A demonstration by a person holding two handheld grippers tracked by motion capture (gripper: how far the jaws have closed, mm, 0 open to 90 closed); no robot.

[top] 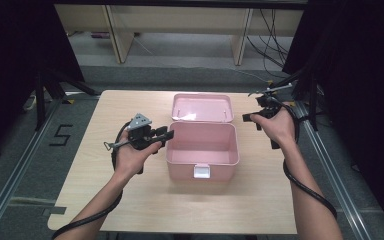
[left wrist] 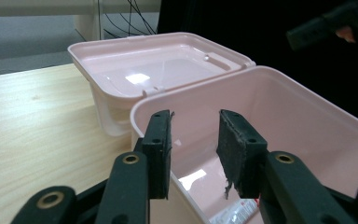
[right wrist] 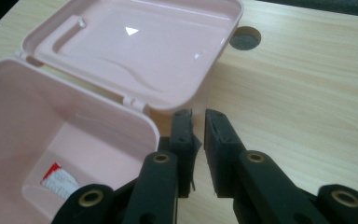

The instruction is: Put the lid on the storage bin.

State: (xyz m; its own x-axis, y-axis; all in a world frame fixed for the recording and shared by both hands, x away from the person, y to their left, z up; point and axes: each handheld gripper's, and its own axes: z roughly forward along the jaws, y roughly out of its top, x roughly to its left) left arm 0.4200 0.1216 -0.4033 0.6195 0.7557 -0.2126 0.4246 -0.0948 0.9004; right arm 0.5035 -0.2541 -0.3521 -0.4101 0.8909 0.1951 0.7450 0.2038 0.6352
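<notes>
A pink plastic box [top: 202,161] stands open at the middle of the wooden table [top: 130,200], its lid [top: 202,107] folded back flat behind it. Inside I see bare pink walls and a small printed label [right wrist: 58,179] on the floor. My left gripper [top: 169,134] hovers at the box's left wall; in the left gripper view its fingertips [left wrist: 193,121] stand apart over the box's near rim [left wrist: 307,116], with nothing between them. My right gripper [top: 245,118] is off the box's right rear corner, and its jaws [right wrist: 198,116] show a narrow empty gap next to the lid hinge.
A white latch [top: 201,171] sits on the box's front wall. A round cable hole [right wrist: 245,38] is cut in the tabletop past the lid's corner. Bare wood lies on both sides of the box and in front of it. Desk legs and cables stand beyond the far edge.
</notes>
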